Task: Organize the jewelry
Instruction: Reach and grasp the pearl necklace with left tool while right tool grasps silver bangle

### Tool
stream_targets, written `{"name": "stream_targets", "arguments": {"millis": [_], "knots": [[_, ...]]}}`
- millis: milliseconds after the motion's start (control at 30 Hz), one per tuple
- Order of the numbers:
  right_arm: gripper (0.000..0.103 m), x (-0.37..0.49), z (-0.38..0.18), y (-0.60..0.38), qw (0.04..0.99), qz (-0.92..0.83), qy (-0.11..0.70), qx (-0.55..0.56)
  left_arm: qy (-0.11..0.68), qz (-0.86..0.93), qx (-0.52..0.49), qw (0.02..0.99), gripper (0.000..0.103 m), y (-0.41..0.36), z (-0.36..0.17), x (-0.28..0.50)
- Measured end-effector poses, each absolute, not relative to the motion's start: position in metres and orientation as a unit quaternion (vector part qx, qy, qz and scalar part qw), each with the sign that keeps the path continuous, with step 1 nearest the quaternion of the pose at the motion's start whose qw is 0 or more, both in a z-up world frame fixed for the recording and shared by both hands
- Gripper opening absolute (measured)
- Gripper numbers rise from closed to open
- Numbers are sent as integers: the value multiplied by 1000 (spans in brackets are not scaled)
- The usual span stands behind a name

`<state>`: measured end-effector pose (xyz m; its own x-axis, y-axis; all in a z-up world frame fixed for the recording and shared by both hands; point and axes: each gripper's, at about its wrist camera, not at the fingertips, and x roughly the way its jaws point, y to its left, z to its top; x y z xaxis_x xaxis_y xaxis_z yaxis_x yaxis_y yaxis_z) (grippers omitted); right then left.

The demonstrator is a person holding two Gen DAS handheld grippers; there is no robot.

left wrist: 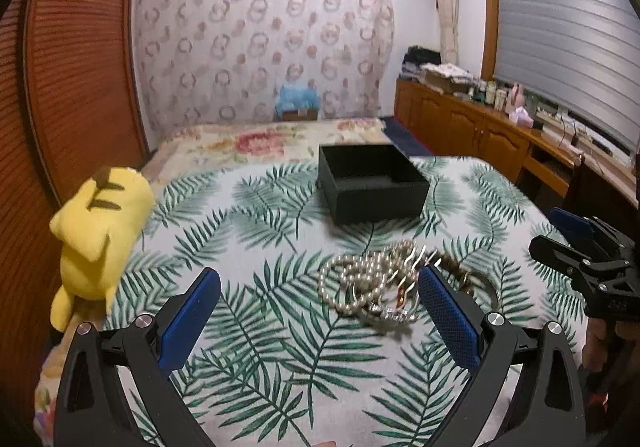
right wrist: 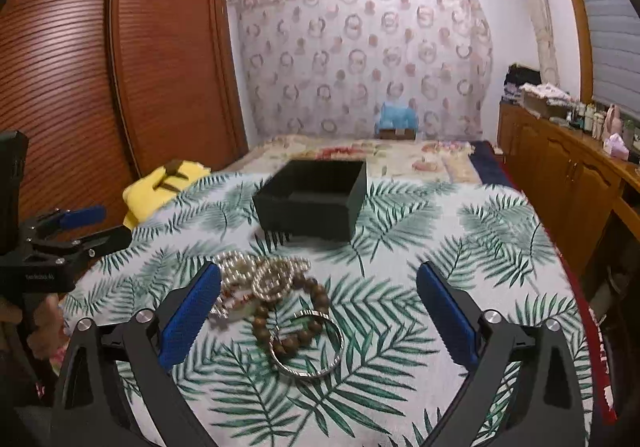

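Note:
A heap of jewelry lies on the leaf-print bedspread: a pearl necklace (left wrist: 360,279) (right wrist: 256,275), a brown wooden bead bracelet (right wrist: 296,311), a silver bangle (right wrist: 316,359) and gold and silver clips (left wrist: 404,287). An open, empty black box (left wrist: 372,179) (right wrist: 316,199) stands just beyond the heap. My left gripper (left wrist: 320,283) is open and empty, hovering just short of the heap. My right gripper (right wrist: 320,279) is open and empty, its fingers either side of the bracelets. Each gripper shows in the other's view, the right one (left wrist: 560,235) and the left one (right wrist: 96,225).
A yellow plush toy (left wrist: 100,231) (right wrist: 160,183) lies at the bed's left edge. A wooden wardrobe (right wrist: 100,67) stands on the left, and a low wooden cabinet (left wrist: 480,127) with clutter along the right wall. A floral quilt (left wrist: 260,143) covers the far bed.

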<state>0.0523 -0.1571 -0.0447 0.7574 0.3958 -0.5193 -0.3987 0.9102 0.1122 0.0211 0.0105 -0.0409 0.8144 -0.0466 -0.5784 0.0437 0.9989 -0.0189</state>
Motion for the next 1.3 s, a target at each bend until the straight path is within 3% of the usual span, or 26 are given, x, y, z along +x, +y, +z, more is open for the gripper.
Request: {"name": "stream_targets", "arguments": {"millis": [633,867,1067,1300], "knots": [[91,72,-99,-144,896,246,364,-61,383,-94,-13,919,94,-2,-86,44],[74,78,-109,-139,879,265,392,-62,404,-112,-31,907,71,1,-96,55],[67,79,-112,-137,872,269,404,-64,419,-107,-34,901,46,12,-102,76],[63,79,-114,-132,872,268,402,-77,434,-86,-29,896,24,22,-111,105]]}}
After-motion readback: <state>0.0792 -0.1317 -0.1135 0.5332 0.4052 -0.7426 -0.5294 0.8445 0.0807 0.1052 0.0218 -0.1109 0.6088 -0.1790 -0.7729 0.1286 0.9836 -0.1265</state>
